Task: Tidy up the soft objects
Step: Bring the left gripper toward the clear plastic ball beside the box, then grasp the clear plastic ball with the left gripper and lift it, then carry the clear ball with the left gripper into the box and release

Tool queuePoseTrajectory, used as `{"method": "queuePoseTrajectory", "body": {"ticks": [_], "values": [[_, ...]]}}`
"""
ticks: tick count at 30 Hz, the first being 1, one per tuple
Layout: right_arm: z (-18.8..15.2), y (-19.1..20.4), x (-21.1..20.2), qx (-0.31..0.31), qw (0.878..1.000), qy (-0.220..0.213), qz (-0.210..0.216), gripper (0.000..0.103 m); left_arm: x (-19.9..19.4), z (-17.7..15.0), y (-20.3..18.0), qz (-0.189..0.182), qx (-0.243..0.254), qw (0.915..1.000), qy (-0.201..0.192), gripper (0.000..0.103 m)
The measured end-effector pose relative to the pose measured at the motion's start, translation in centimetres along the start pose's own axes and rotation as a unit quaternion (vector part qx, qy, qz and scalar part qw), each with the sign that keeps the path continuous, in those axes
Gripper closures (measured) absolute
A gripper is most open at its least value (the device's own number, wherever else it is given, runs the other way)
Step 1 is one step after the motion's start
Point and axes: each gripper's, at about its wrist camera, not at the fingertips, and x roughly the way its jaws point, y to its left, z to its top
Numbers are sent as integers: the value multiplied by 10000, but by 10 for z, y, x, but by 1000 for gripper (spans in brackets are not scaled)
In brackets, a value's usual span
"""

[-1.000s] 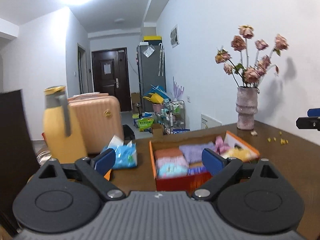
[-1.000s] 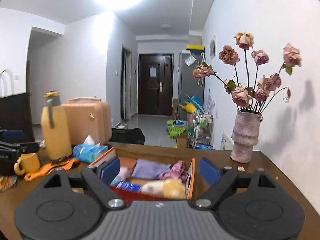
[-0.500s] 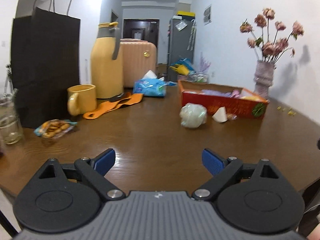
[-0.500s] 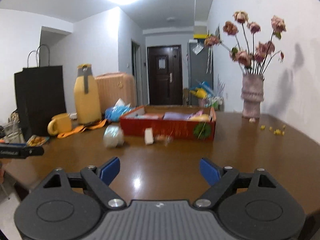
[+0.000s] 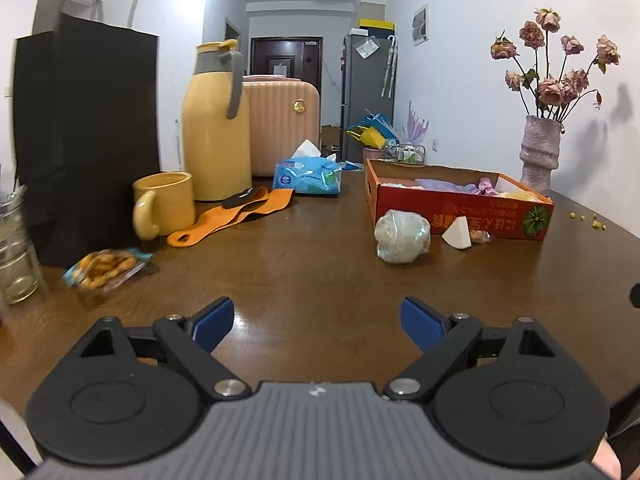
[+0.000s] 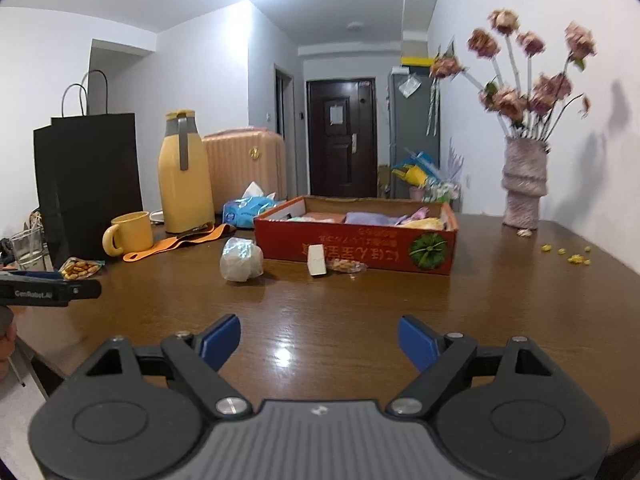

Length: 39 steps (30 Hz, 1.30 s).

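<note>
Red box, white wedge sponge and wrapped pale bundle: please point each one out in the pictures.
red box (image 6: 360,246): right wrist view, on its front wall.
white wedge sponge (image 5: 457,233): left wrist view, on its facing side.
wrapped pale bundle (image 5: 401,236): left wrist view, on its middle.
</note>
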Motion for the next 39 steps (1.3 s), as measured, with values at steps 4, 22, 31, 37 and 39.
{"method": "queuePoseTrajectory", "body": {"ticks": [4, 22, 31, 37, 39], "values": [[26, 4, 51, 51, 9997, 94, 219, 23, 45, 25, -3, -109, -17, 9999, 102, 24], [64, 14, 274, 1193, 9695, 1262, 1731, 90, 201, 66, -21, -1737, -316, 9790, 1017, 90], [69, 14, 237, 1203, 9737, 1021, 1645, 94, 168, 72, -38, -1831, -60, 9806, 704, 99], [70, 12, 146, 1010, 9863, 536, 1192, 94, 103, 71, -65, -2194, 66, 9748, 389, 99], [69, 6, 118, 1056, 9875, 404, 1095, 94, 80, 69, -78, -2343, 116, 9717, 275, 99]]}}
